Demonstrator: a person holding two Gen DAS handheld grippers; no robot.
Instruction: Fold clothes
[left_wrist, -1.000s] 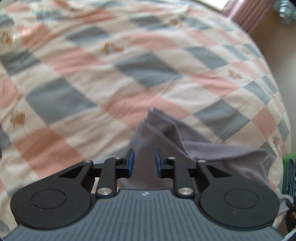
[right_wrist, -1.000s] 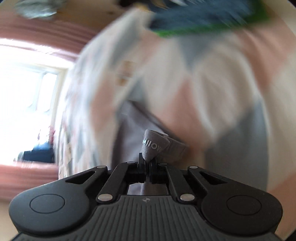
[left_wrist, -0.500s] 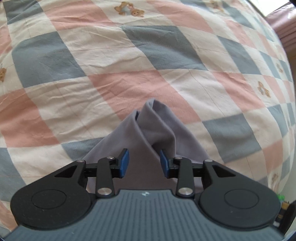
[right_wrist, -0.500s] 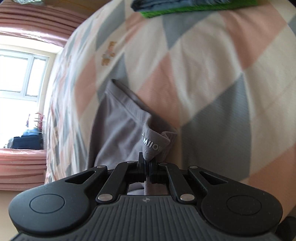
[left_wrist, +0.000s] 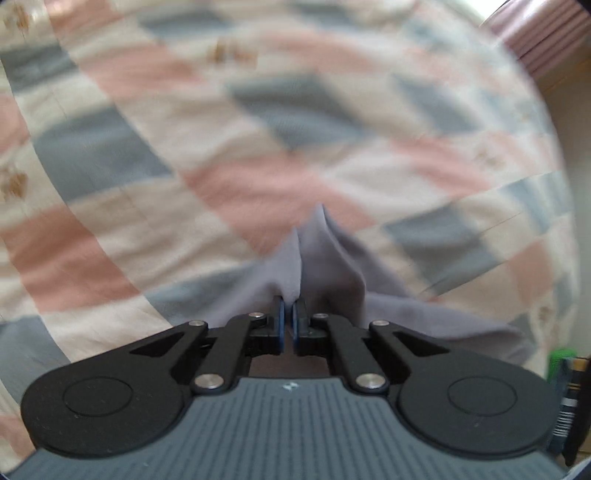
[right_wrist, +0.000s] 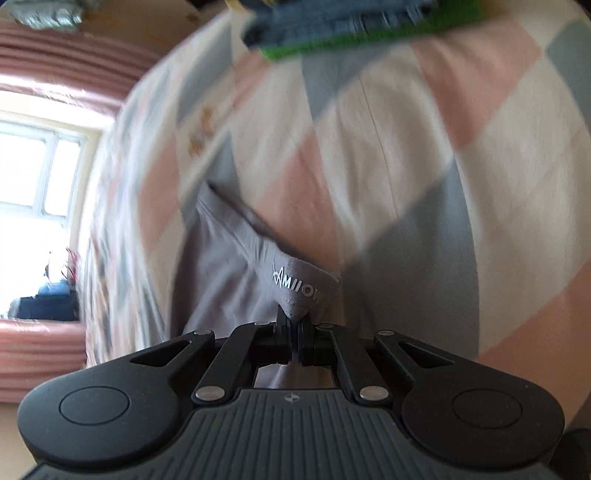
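Garment (left_wrist: 325, 266), grey, lies on checked bedspread (left_wrist: 258, 184). We see left gripper (left_wrist: 287, 317) just closed, pinching 1 fold; right gripper (right_wrist: 294, 332) clamped tight on its lettered waistband (right_wrist: 299, 286).

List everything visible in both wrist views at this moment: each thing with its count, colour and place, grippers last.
grey garment: one, grey with a lettered waistband, lying on the bedspread, pinched at two spots by the grippers.
bedspread: one, checked pink, blue-grey and cream with small bear prints, covering the bed under everything.
stack of clothes: one pile, blue denim on top of something bright green, at the far edge of the bed in the right wrist view.
curtain: pink, gathered around the window.
window: one, bright, at the left of the right wrist view.
left gripper: one, black with blue pads, shut on a fold of the grey garment.
right gripper: one, black, shut on the waistband.
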